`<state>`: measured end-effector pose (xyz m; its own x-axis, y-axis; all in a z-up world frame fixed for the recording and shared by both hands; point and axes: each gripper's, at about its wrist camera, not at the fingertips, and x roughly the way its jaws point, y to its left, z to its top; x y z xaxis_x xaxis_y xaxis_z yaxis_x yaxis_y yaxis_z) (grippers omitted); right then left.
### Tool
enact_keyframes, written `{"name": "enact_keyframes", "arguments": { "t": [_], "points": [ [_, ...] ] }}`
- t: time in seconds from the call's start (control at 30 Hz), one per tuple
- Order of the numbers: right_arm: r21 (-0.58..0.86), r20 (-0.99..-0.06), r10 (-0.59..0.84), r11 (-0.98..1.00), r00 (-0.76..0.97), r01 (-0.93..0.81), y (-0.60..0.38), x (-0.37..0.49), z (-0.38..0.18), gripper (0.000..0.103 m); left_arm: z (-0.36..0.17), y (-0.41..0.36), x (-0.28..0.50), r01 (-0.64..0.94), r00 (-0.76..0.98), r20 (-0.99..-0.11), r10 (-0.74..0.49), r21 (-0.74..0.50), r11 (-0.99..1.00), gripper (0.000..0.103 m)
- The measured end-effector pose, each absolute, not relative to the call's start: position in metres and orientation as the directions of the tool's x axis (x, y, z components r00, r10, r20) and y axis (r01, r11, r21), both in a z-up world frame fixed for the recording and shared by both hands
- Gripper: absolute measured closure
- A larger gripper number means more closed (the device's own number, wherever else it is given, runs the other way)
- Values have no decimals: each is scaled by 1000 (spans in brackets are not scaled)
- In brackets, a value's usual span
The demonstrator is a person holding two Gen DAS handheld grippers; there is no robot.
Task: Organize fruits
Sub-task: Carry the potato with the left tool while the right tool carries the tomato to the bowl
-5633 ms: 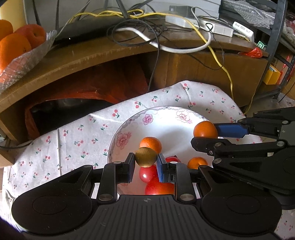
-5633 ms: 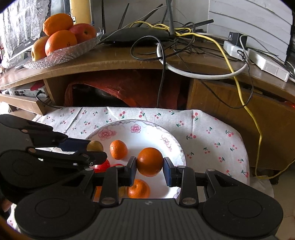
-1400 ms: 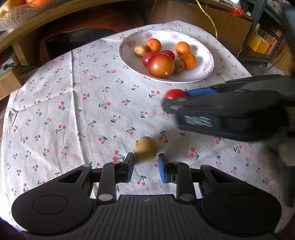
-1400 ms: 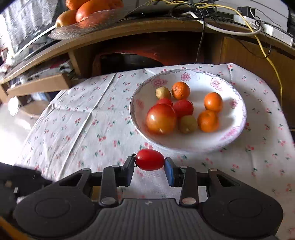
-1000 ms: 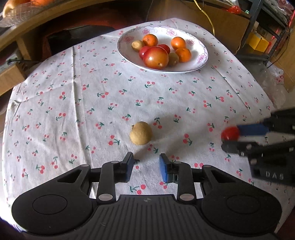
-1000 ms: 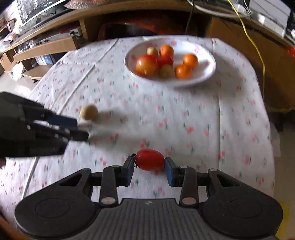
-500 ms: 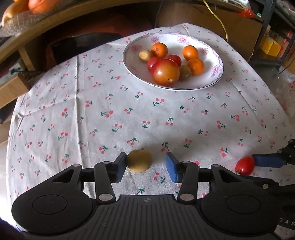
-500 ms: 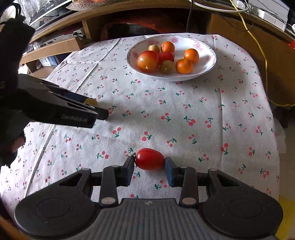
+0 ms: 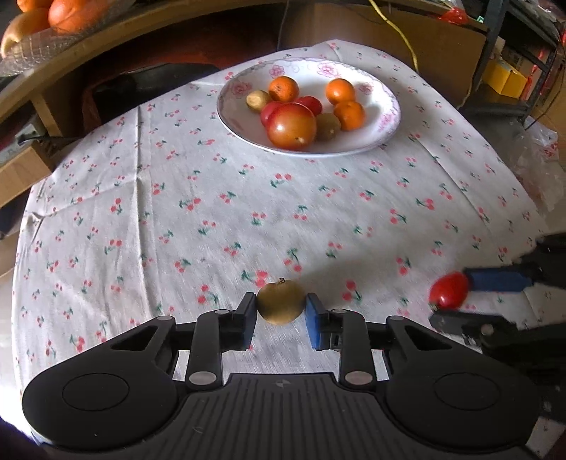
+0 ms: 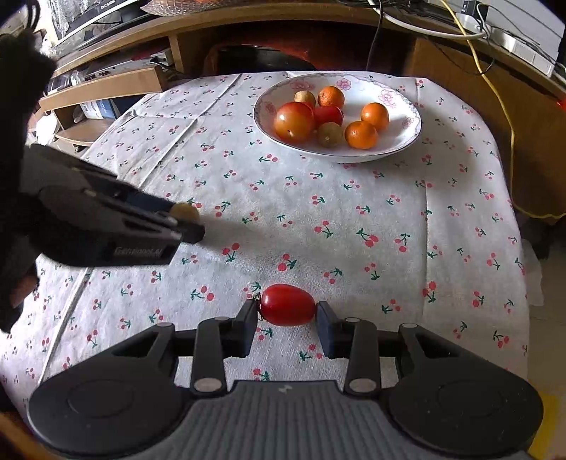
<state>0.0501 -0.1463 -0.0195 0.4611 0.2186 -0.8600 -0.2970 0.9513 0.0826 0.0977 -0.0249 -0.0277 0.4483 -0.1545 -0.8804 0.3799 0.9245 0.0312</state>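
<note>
- Left gripper [image 9: 281, 313]: jaws clamped on a small brown-yellow round fruit [image 9: 281, 301], both pads touching its sides; stem nub on top.
- The fruit sits at the near edge of the cherry-print tablecloth [image 9: 198, 198], low over the cloth; contact with the cloth cannot be told.
- Right gripper [image 10: 286, 315]: jaws closed on an oval red tomato [image 10: 288, 304], long axis running pad to pad, dark stem end against the left pad.
- The right pad looks just at the tomato's end; a thin gap cannot be ruled out.
- In the left wrist view the tomato [image 9: 449, 290] shows at near right, held between the right gripper's blue-padded finger and a black one.
- In the right wrist view the left gripper [image 10: 184, 221] comes in from the left with the brown fruit [image 10: 184, 211] at its tip.
- White plate with pink flower rim [image 9: 385, 116] at the far centre of the table, well apart from both grippers.
- On the plate: one large red-orange fruit [image 9: 291, 125] nearest, three small oranges, two small brownish fruits, red ones tucked behind the large one.
- Wooden shelf beyond the table; glass dish of oranges [image 9: 42, 17] at far left on it.
- Yellow cable [image 10: 495, 92] trails down at far right.
</note>
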Motion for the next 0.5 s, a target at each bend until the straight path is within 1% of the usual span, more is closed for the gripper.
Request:
{"name": "enact_keyframes", "arguments": {
  "t": [0.3, 0.5],
  "points": [
    [72, -858, 214, 950, 467, -302, -149, 44, -16, 68, -19, -27, 58, 402, 427, -886, -179, 9, 916, 66],
    [62, -861, 204, 951, 466, -302, -149, 41, -17, 68, -20, -31, 53, 412, 421, -890, -174, 16, 911, 66]
  ]
}}
